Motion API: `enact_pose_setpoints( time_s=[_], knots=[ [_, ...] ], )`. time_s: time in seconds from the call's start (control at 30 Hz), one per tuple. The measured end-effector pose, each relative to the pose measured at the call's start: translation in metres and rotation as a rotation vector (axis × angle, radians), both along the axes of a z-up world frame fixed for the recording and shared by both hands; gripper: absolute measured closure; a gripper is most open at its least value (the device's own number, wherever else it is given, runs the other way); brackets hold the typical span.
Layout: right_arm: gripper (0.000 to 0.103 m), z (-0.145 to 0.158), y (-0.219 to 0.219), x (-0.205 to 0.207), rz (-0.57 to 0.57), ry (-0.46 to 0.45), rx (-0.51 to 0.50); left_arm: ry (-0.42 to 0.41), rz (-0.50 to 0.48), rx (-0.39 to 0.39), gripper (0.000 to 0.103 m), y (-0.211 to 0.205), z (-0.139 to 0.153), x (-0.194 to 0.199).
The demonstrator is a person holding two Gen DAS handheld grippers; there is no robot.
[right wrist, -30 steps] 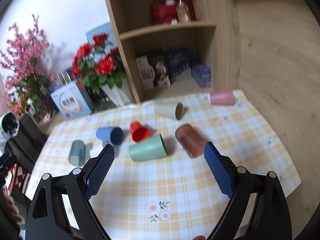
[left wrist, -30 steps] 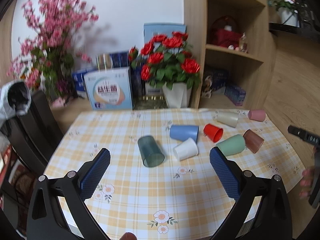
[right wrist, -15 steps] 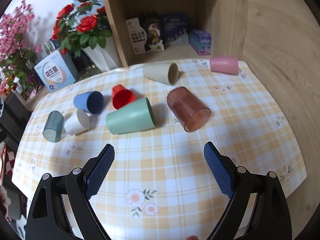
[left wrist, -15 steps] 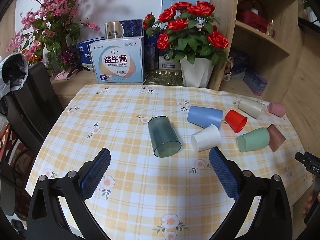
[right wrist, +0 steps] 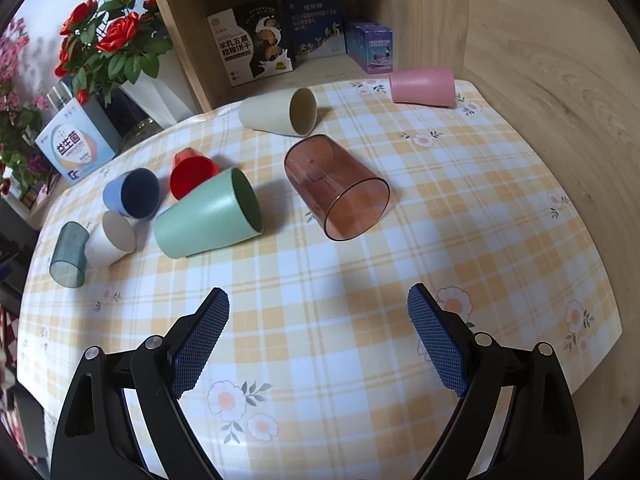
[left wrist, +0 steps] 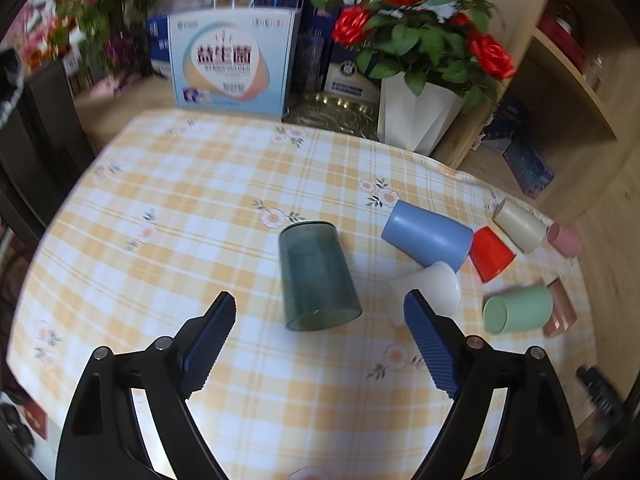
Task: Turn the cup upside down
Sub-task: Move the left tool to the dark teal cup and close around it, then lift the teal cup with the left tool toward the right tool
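Observation:
Several cups lie on their sides on a yellow checked tablecloth (left wrist: 200, 208). A clear teal cup (left wrist: 316, 276) lies just ahead of my open, empty left gripper (left wrist: 320, 308), mouth toward me. Right of it lie a white cup (left wrist: 434, 286), a blue cup (left wrist: 428, 236), a red cup (left wrist: 490, 254) and a green cup (left wrist: 518, 308). My right gripper (right wrist: 319, 302) is open and empty over the tablecloth (right wrist: 440, 240). Ahead of it lie a clear brown cup (right wrist: 336, 188) and the green cup (right wrist: 208, 214). A beige cup (right wrist: 280, 112) and a pink cup (right wrist: 422, 88) lie farther back.
A white vase of red roses (left wrist: 416, 116) and a blue-white box (left wrist: 232, 60) stand behind the table. A wooden shelf holds boxes (right wrist: 252, 48) at the table's far edge. A wooden wall (right wrist: 560, 80) runs along the right side. A dark chair (left wrist: 24, 128) stands at the left.
Both grippers have moved forward and down toward the cups. The teal cup now lies close before the left fingers; the brown cup looks nearer in the right wrist view. No cup has moved.

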State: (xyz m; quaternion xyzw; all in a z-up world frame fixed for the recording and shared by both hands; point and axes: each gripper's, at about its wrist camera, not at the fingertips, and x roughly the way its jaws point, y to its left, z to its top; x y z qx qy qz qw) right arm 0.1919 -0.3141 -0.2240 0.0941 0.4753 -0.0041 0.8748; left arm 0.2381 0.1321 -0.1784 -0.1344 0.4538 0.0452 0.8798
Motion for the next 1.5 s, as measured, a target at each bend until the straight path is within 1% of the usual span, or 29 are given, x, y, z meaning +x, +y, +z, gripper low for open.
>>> enact_pose_setpoints(
  time_s=[0.07,0.13,0.17,0.2,0.27,0.3,0.33,0.37,0.43,0.5,0.6,0.67,0.77,0.93,1.0,1.07,1.17,1.27,1.43,1.5],
  knots=[
    [0.015,-0.002,0.001,0.003,0.002,0.006,-0.003,0.031,0.018,-0.036,0.021,0.004,-0.008,0.015],
    [0.015,-0.002,0.002,0.004,0.006,0.008,-0.005,0.065,0.055,-0.106,0.022,0.012,-0.018,0.033],
    [0.015,-0.002,0.003,0.004,0.008,0.008,-0.005,0.082,0.072,-0.137,0.024,0.015,-0.024,0.042],
    [0.015,-0.002,0.004,0.004,0.01,0.008,-0.004,0.106,0.089,-0.158,0.031,0.019,-0.031,0.052],
    [0.015,-0.001,0.004,0.004,0.014,0.005,-0.004,0.153,0.113,-0.174,0.038,0.022,-0.043,0.068],
    [0.015,0.0,0.004,0.004,0.015,0.004,-0.007,0.191,0.124,-0.178,0.041,0.025,-0.053,0.077],
    [0.015,0.0,0.003,0.003,0.015,0.003,-0.008,0.212,0.138,-0.169,0.047,0.027,-0.058,0.081],
    [0.015,0.001,0.002,0.003,0.014,0.002,-0.008,0.23,0.145,-0.161,0.046,0.029,-0.063,0.084],
    [0.015,0.001,0.0,0.003,0.008,0.0,-0.012,0.224,0.126,-0.182,0.045,0.029,-0.068,0.087],
    [0.015,0.0,-0.002,0.004,-0.001,0.007,-0.015,0.232,0.095,-0.161,0.043,0.024,-0.069,0.091],
    [0.015,-0.002,-0.002,0.005,-0.003,0.017,-0.005,0.261,0.052,-0.155,0.035,0.017,-0.075,0.095],
    [0.015,-0.001,0.0,0.005,0.002,0.015,-0.003,0.273,0.039,-0.149,0.034,0.015,-0.079,0.098],
    [0.015,-0.001,0.004,0.003,0.015,0.015,-0.001,0.283,0.05,-0.131,0.034,0.015,-0.086,0.101],
    [0.015,-0.001,0.006,0.003,0.019,0.02,0.001,0.309,0.074,-0.157,0.034,0.022,-0.101,0.099],
    [0.015,-0.001,0.008,0.003,0.02,0.022,0.001,0.308,0.077,-0.169,0.035,0.024,-0.102,0.096],
    [0.015,-0.002,0.008,0.003,0.021,0.026,0.006,0.297,0.087,-0.19,0.039,0.027,-0.101,0.094],
    [0.015,-0.001,0.009,0.001,0.02,0.028,0.016,0.298,0.09,-0.171,0.039,0.029,-0.098,0.089],
    [0.015,0.0,0.012,-0.001,0.023,0.026,0.022,0.296,0.075,-0.167,0.039,0.03,-0.095,0.08],
    [0.015,-0.001,0.014,-0.004,0.028,0.033,0.045,0.288,0.059,-0.152,0.039,0.027,-0.087,0.052],
    [0.015,-0.002,0.015,-0.005,0.029,0.035,0.052,0.276,0.042,-0.151,0.039,0.022,-0.081,0.034]
  ],
)
